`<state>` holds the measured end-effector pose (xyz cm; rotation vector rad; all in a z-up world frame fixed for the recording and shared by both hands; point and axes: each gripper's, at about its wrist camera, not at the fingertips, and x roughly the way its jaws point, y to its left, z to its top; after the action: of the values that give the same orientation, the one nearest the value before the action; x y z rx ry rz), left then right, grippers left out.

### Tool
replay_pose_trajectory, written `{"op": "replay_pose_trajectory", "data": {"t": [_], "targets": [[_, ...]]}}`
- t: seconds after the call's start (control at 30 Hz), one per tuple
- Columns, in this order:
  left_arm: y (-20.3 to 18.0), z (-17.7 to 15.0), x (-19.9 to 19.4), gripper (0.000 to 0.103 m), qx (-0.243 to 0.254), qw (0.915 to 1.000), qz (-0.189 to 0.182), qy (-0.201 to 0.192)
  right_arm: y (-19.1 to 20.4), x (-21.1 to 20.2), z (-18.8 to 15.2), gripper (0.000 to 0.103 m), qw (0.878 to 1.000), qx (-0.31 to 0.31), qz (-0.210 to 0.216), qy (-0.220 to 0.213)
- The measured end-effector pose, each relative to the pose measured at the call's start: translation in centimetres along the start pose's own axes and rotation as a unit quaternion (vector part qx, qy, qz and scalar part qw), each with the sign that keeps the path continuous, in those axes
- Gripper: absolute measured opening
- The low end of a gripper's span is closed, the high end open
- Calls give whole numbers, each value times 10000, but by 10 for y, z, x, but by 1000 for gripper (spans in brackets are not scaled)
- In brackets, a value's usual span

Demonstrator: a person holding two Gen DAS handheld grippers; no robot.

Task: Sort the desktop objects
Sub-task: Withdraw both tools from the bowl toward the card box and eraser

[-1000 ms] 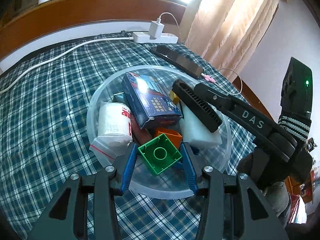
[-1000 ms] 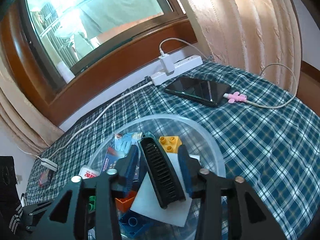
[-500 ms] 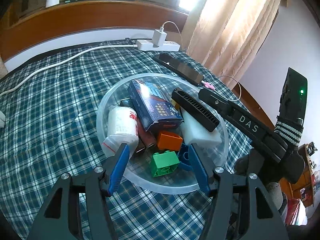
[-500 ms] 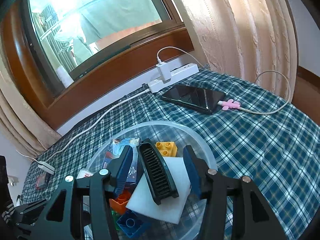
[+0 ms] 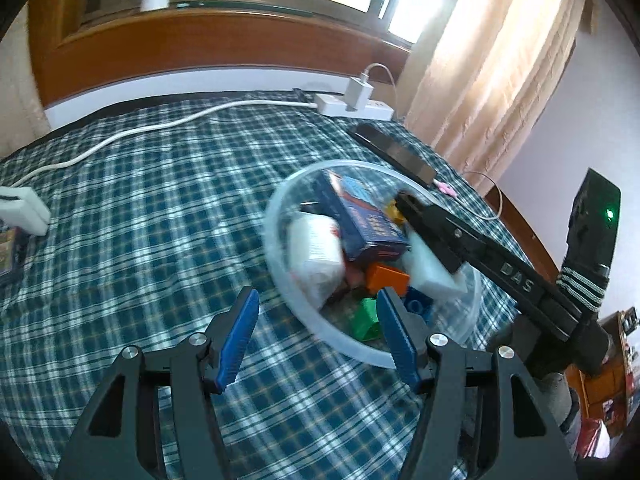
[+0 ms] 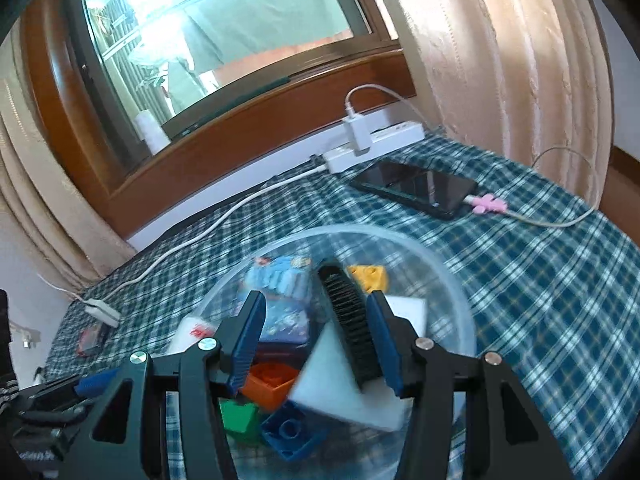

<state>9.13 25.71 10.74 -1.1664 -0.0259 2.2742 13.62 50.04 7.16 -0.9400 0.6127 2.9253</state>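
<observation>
1. Blue-padded jaws of the left gripper (image 5: 316, 336) stand wide apart and hold nothing; between them lies only the plaid cloth and the near rim of the bowl.
2. Blue pads of the right gripper (image 6: 318, 344) are also spread wide with nothing clamped; the black comb (image 6: 349, 328) lies just beside the inner face of the right-hand pad, and whether they touch I cannot tell.
3. Just ahead of both grippers sits the clear plastic bowl (image 5: 280, 256), resting on the checked surface (image 5: 140, 220).
4. Inside the bowl, in the left wrist view: a green block (image 5: 365, 319) near the front rim, an orange block (image 5: 387, 278) behind it, a white bagged packet (image 5: 316, 250) to the left, and a blue box (image 5: 362, 216) leaning across the middle.
5. The right wrist view adds a blue block (image 6: 294, 430) at the front, a yellow block (image 6: 370, 277) at the back, and a white sponge (image 6: 360, 372) under the comb.
6. Beyond the bowl lies a black phone (image 6: 416, 188) with a pink-tipped cable (image 6: 488, 205) plugged in.
7. Farther back, a white power strip (image 6: 376, 142) carries a charger, near the window wall.
8. Off to the far left edge of the cloth, well apart from the bowl, rests a small white adapter (image 5: 22, 210).
</observation>
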Motion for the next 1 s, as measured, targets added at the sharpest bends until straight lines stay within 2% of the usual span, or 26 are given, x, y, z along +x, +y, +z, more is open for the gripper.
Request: {"op": "replay_pose_trajectory", "data": {"t": [0.2,0.43,0.5,0.53,0.6,0.67,0.77,1.0], "targets": [[28,-1,-12,65,-268,9993,210,-119,20,-3,-6,57,9999,-60,113,65],[68,-6,-29,65,-625,9966,457,-271,42,-13,-3,57,9996,-193,-74,-186],[81,-8,-34,68,-749,9953,533,-309,49,-15,-3,57,9995,-215,-66,-235],[89,-9,-37,73,-814,9945,574,-338,52,-16,-2,57,9994,-226,-68,-258],[101,-11,-42,75,-923,9929,641,-397,59,-18,-3,61,9992,-239,-79,-321],[116,-14,-48,75,-1061,9906,724,-464,66,-20,-3,67,9989,-260,-76,-385],[138,-16,-55,75,-1260,9865,888,-545,79,-18,-5,67,9988,-350,-17,-355],[194,-21,-63,75,-1748,9696,1606,-600,112,-6,-17,68,9979,-609,130,-187]]}}
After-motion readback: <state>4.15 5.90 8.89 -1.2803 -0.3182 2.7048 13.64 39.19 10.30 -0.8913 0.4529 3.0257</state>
